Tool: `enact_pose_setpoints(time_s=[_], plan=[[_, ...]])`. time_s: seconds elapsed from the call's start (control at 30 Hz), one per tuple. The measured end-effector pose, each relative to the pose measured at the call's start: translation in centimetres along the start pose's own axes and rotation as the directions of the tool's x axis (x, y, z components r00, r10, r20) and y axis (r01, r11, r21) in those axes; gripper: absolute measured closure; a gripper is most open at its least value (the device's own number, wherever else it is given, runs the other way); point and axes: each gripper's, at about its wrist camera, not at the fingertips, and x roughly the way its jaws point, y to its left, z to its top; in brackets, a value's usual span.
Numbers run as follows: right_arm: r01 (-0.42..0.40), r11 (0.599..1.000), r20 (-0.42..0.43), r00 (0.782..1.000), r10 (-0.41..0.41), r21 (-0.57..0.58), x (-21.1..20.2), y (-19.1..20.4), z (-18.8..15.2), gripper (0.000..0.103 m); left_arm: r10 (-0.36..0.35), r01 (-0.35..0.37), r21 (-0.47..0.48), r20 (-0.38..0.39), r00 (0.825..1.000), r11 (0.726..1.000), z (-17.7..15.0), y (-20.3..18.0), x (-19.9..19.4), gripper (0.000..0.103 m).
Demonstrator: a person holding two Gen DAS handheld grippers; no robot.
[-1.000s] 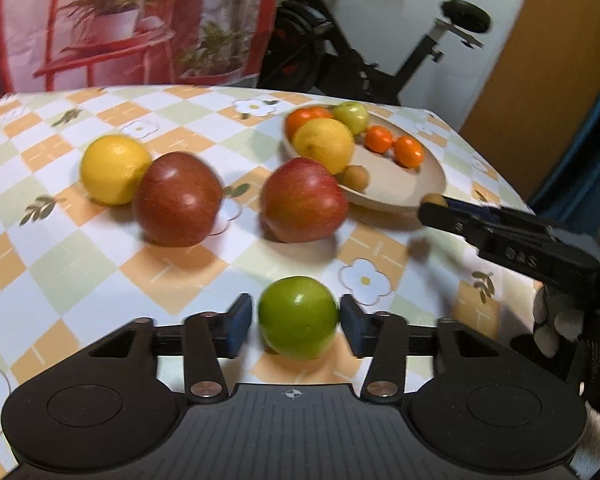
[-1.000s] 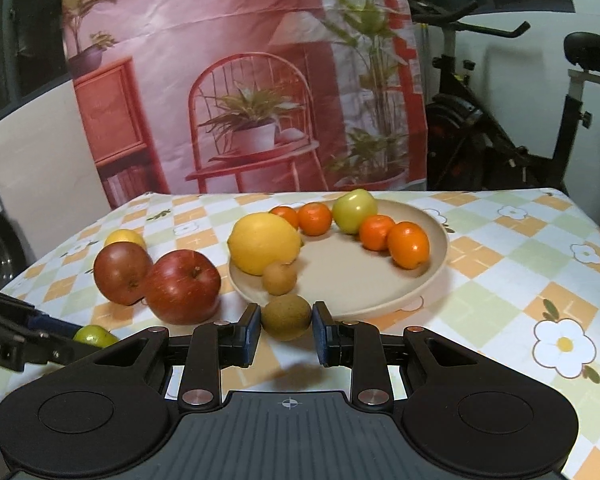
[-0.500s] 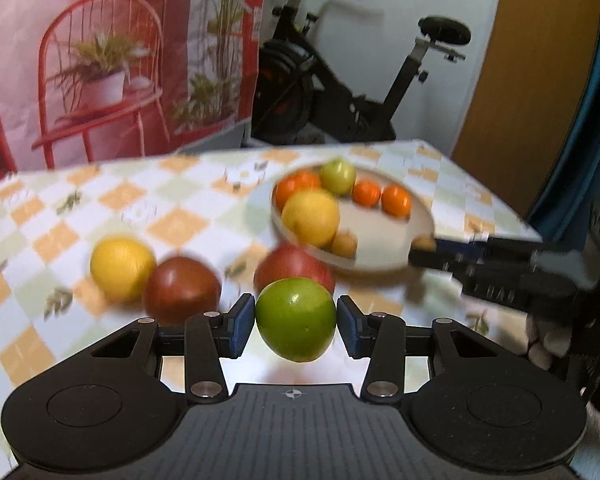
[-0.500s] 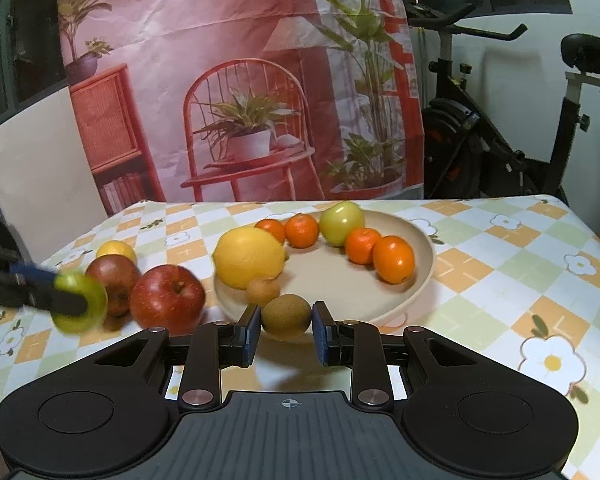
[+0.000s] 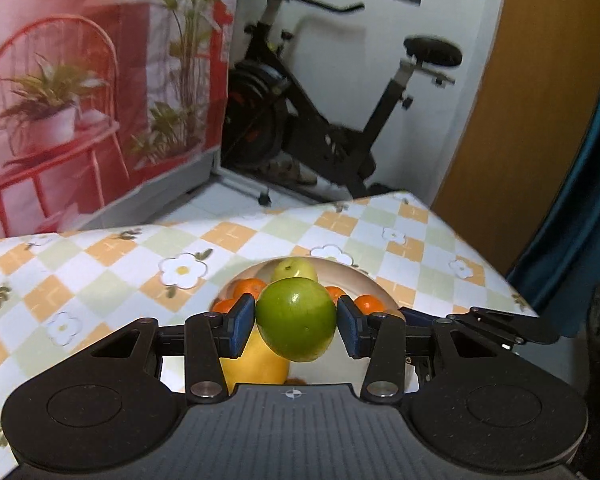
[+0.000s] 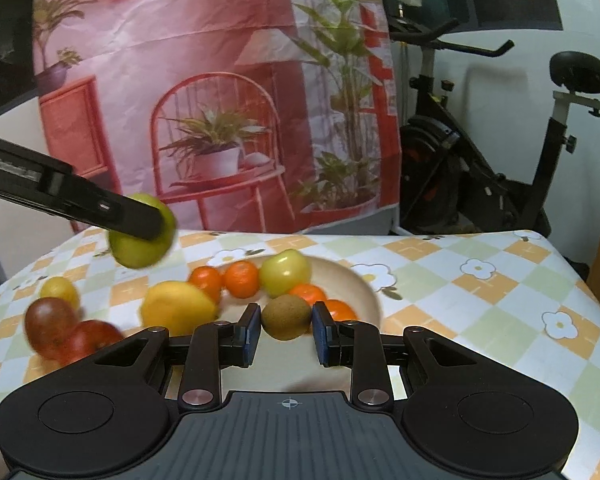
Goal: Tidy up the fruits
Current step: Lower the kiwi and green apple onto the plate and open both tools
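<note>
My left gripper is shut on a round green fruit and holds it in the air above the beige plate. From the right wrist view that same green fruit hangs left of the plate, high over the table. My right gripper is shut on a brown kiwi just over the plate's near side. On the plate lie a yellow lemon, several small oranges and a pale green fruit.
Two red apples and a small yellow fruit lie on the checked tablecloth left of the plate. An exercise bike stands behind the table, and a printed backdrop hangs at the back.
My left gripper lifted the green fruit off the tablecloth and carried it over to the plate. My right gripper moved forward over the plate's near side with the kiwi still held.
</note>
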Motion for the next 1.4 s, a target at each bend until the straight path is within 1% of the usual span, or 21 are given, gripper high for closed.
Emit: enact_pose_setpoints(time_s=[0.13,0.3,0.37,0.47,0.57,0.7,0.77,0.9,1.13,1.17,1.3,1.4], plan=[[0.007,1.000,-0.029,1.000,-0.007,0.005,1.5,-0.8,-0.2,0.078,0.011,-0.010,0.023,-0.062,0.998,1.000,0.1,-0.4,3.5,0.056],[-0.012,1.000,-0.045,0.999,0.012,-0.002,2.6,-0.8,-0.3,0.078,0.016,-0.013,0.036,-0.093,0.996,0.999,0.6,0.2,5.5,0.056],[-0.017,1.000,-0.041,0.999,0.017,0.002,2.8,-0.7,-0.3,0.077,0.009,-0.007,0.025,-0.112,0.994,1.000,0.7,0.5,6.1,0.056],[-0.029,1.000,-0.045,0.999,0.029,-0.005,2.9,-0.4,-0.4,0.078,0.019,-0.017,0.015,-0.128,0.992,1.000,0.6,0.8,6.8,0.056],[-0.042,0.999,-0.055,0.998,0.041,-0.030,3.0,0.2,-0.7,0.078,0.022,-0.019,0.022,-0.141,0.990,1.000,0.6,0.6,7.1,0.056],[-0.049,0.998,-0.070,0.996,0.046,-0.031,3.4,0.4,-0.6,0.078,0.030,-0.026,0.025,-0.159,0.987,0.999,0.5,0.7,7.6,0.055],[-0.052,0.998,-0.079,0.996,0.049,-0.027,3.7,0.4,-0.7,0.078,0.021,-0.019,0.017,-0.161,0.987,1.000,0.5,0.9,7.6,0.055],[-0.045,0.999,-0.092,0.995,0.043,-0.019,4.6,0.5,-0.7,0.078,0.013,-0.014,-0.003,-0.169,0.986,1.000,0.6,1.2,7.7,0.055],[-0.035,0.999,-0.109,0.994,0.032,-0.025,6.0,0.6,-0.5,0.077,0.013,-0.013,0.001,-0.176,0.984,1.000,0.7,1.3,7.8,0.054],[-0.032,0.999,-0.107,0.994,0.029,-0.023,6.0,0.6,-0.4,0.077,0.014,-0.014,-0.002,-0.173,0.985,1.000,0.7,1.3,7.7,0.054],[-0.034,0.999,-0.080,0.996,0.033,-0.007,5.5,0.5,-0.5,0.069,0.019,-0.021,-0.011,-0.155,0.988,1.000,0.6,1.2,7.1,0.054],[-0.034,0.999,-0.065,0.997,0.035,0.015,4.8,0.0,-0.7,0.069,0.022,-0.023,-0.006,-0.140,0.990,1.000,0.5,1.0,6.2,0.054]])
